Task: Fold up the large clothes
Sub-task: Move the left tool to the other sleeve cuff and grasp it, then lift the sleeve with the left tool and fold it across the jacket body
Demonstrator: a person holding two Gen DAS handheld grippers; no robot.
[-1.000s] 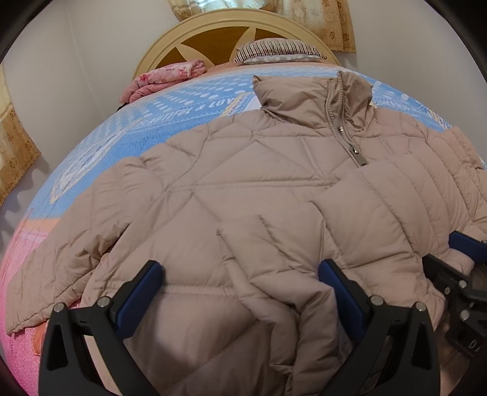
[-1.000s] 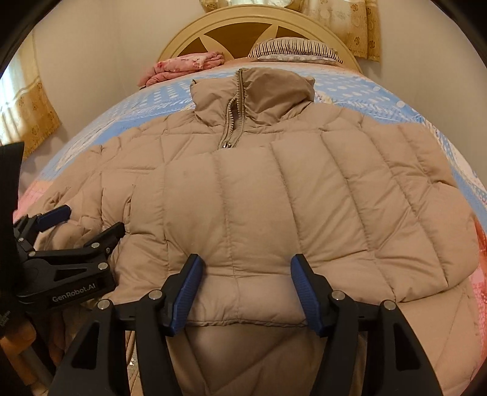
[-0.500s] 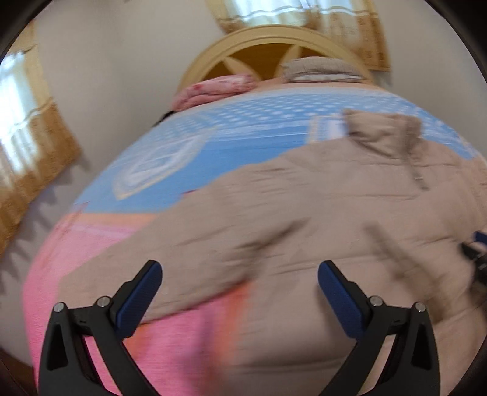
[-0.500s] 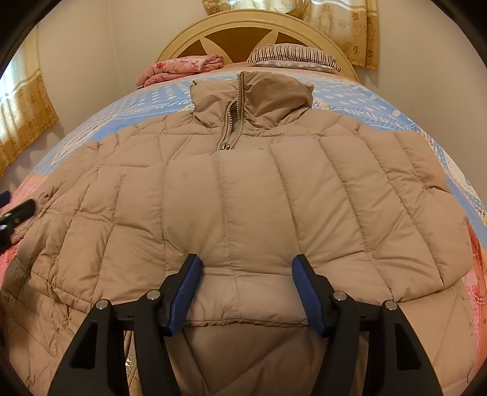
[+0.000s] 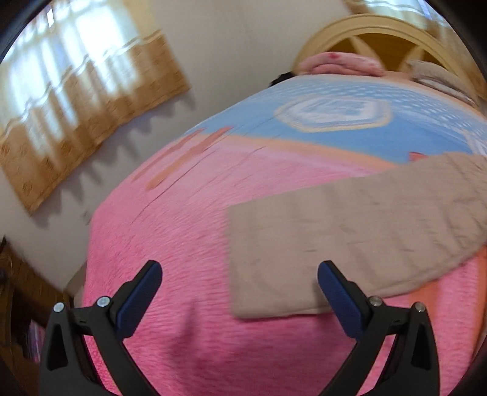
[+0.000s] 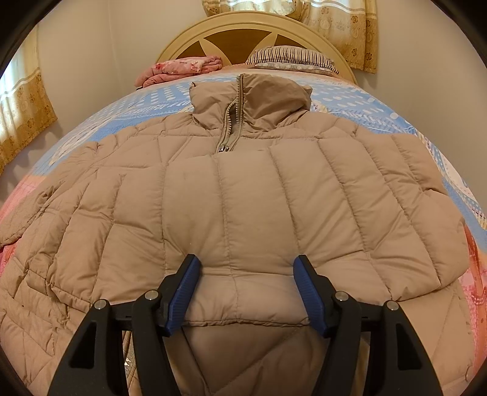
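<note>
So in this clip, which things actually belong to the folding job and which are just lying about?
Job:
- puffer jacket, its sleeve stretched out
- right gripper, jaws around the folded sleeve's cuff
- left gripper, open over the sleeve end

Lying about:
- pink blanket
- striped pillow
- curtains

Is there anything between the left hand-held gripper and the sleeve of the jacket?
Nothing visible. The left hand-held gripper is open, and only bare pink bedspread lies between it and the sleeve end.

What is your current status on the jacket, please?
Left claw open, over sleeve cuff. Right claw open around folded sleeve. Jacket on bed. Nothing blocking.
</note>
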